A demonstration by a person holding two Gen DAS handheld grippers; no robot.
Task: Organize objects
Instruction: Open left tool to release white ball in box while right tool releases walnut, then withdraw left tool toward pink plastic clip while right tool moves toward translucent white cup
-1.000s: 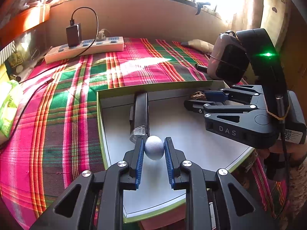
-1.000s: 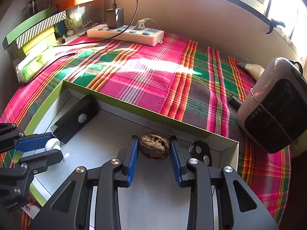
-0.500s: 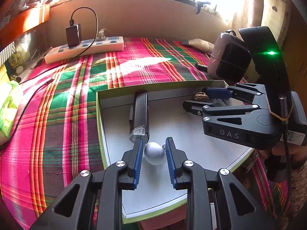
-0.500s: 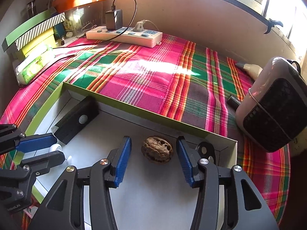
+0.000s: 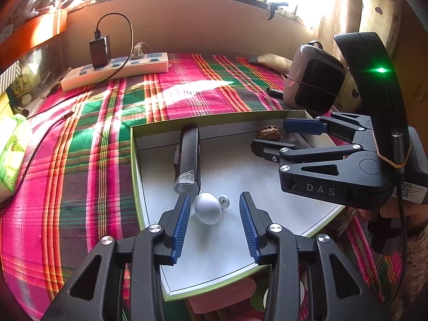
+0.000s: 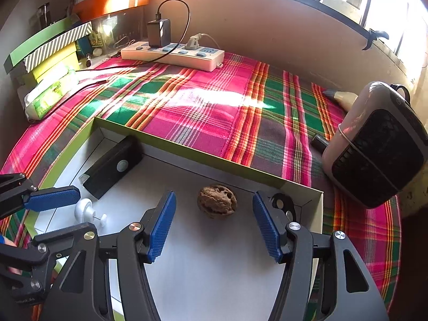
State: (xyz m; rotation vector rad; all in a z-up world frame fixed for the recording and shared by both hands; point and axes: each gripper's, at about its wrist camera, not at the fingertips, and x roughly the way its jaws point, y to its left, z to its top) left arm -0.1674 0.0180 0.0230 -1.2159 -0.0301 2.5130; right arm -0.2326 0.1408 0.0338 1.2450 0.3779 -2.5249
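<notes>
Walnut (image 6: 217, 201) and white knob (image 5: 207, 208) are set down inside the green-rimmed box (image 5: 135, 160); both grippers' fingers, just opening, are released. Either could be nudged on withdrawal.

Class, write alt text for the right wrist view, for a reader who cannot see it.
Open right tongs frame a walnut lying free on the white floor of a shallow green-edged box, their jaws having just been opening. The box sits on a plaid cloth.
</notes>
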